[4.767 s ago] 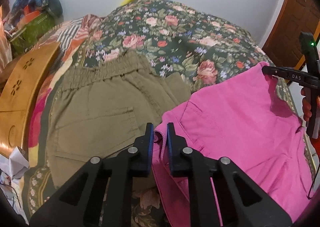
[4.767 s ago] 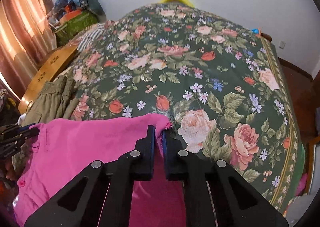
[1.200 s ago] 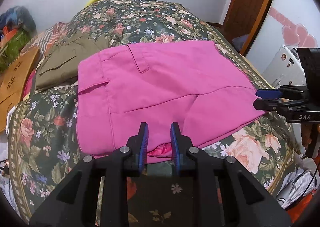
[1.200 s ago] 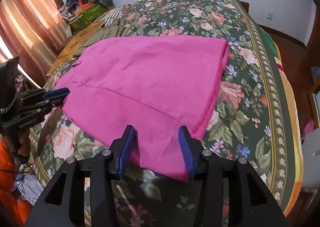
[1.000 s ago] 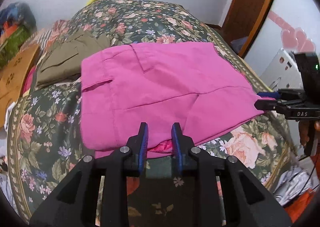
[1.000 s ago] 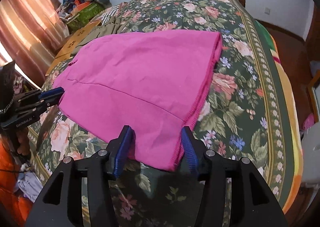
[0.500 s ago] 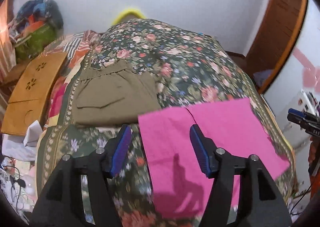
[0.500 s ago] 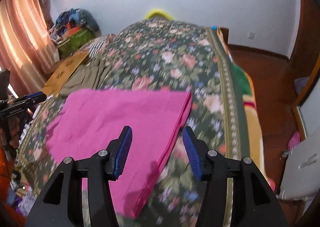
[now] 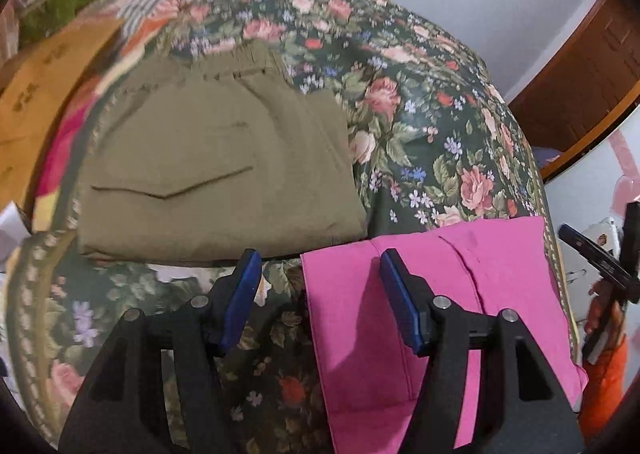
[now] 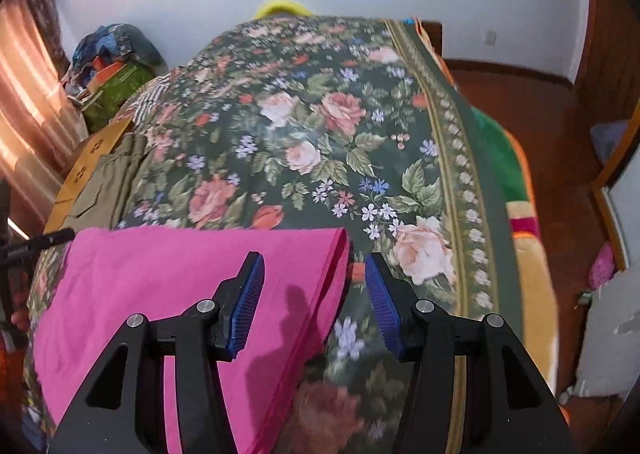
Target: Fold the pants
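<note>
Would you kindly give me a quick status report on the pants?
Left tool open, right tool open, both empty. Pink pants folded flat on floral bedspread. Olive pants folded alongside, not obstructing.

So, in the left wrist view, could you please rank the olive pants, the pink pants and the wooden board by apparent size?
1. Olive pants and pink pants: look similar; pink lies nearer and partly hidden, so unranked.
2. Wooden board: smallest, cut off by the frame edge.

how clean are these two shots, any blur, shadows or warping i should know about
Left wrist view: motion smear at the upper left, fisheye bending, and the left gripper throws a dark shadow on the pink pants; olive pants soft but readable. Right wrist view: floral bedspread blurred toward the far and near ends, sharper mid-frame; right gripper shadow on the pants.
</note>
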`<move>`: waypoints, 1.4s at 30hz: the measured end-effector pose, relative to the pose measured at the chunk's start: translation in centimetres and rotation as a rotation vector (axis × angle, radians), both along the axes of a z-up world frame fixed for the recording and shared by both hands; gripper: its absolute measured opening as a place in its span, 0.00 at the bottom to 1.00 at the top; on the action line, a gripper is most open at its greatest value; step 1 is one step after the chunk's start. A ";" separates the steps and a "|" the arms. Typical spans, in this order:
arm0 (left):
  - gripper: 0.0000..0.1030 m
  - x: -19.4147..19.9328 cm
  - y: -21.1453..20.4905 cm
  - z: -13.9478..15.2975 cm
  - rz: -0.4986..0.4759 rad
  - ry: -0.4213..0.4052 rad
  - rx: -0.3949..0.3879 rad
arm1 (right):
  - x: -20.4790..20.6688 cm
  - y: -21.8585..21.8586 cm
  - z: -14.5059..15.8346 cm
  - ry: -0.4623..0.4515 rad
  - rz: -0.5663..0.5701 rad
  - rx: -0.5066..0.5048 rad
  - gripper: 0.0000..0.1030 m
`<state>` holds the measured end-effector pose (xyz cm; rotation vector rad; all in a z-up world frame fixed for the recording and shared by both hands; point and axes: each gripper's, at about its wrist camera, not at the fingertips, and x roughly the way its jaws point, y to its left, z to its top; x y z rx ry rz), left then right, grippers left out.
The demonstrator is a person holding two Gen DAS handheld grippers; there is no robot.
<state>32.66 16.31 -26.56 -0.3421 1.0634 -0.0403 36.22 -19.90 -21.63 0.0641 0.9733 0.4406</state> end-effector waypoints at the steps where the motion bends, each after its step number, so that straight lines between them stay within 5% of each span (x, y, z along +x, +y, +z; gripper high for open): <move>1: 0.59 0.1 0.0 -0.4 -0.003 0.008 -0.012 | 0.4 0.0 -0.4 0.007 0.000 0.003 0.47; 6: 0.49 0.2 -0.4 -1.5 -0.030 0.026 -0.066 | 2.4 0.4 -2.9 0.063 0.004 0.013 0.43; 11: 0.39 0.0 -1.1 -1.4 -0.051 0.013 -0.050 | 2.9 1.0 -4.1 0.084 0.025 0.027 0.24; 13: 0.26 0.0 -1.4 -1.3 -0.064 -0.001 -0.049 | 2.8 1.4 -4.1 0.074 0.034 0.028 0.10; 15: 0.19 -0.2 -1.6 -1.0 -0.065 -0.010 -0.060 | 2.8 1.7 -4.0 0.063 0.037 0.034 0.08; 19: 0.04 -0.5 -2.6 -0.2 -0.067 -0.044 0.047 | 2.6 2.1 -3.4 0.004 0.037 0.020 0.05; 37: 0.03 -1.3 -1.6 -0.8 -0.023 -0.041 0.151 | 3.8 2.8 -2.8 -0.074 0.030 -0.072 0.04; 42: 0.19 -2.9 -2.4 1.8 -0.062 -0.082 0.216 | 3.4 2.8 -2.4 0.007 0.073 -0.068 0.12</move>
